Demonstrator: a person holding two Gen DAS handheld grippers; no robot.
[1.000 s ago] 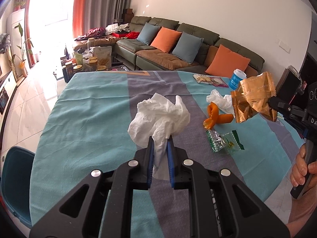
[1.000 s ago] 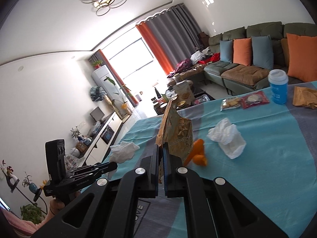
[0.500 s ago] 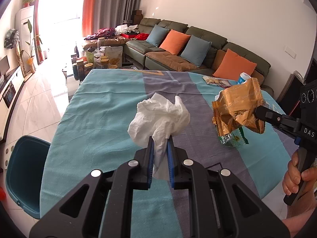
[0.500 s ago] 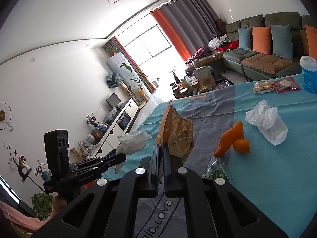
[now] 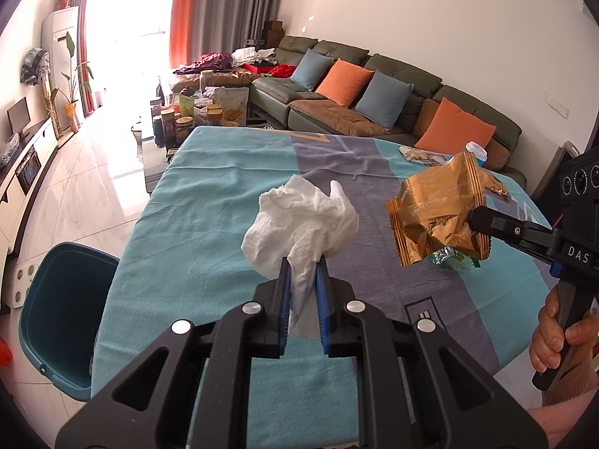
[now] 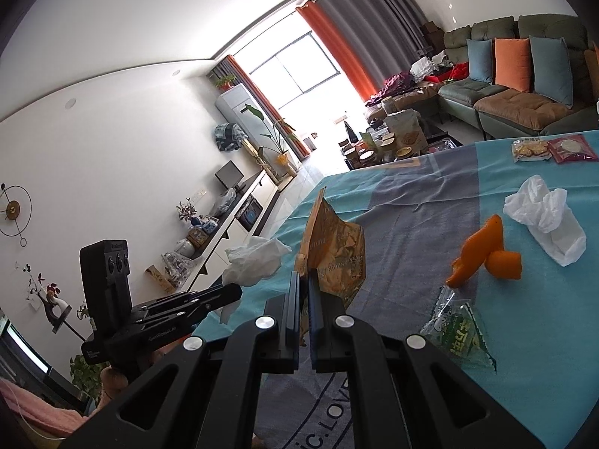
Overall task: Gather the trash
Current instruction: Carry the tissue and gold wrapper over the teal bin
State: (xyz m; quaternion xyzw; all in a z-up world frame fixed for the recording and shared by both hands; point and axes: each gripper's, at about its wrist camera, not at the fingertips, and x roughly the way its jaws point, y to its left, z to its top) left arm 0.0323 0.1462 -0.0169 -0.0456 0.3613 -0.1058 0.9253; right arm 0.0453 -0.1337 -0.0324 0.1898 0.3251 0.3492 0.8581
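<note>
Left tool point(image 5: 302, 273) clamped on a crumpled white tissue point(image 5: 299, 220), held above the worktop point(image 5: 194, 202). Right tool point(image 6: 304, 284) pinched tight on a gold foil wrapper point(image 6: 333, 250). Both items light; tissue soft, foil crinkly and probably slippery. Grip at bunched folds.
</note>
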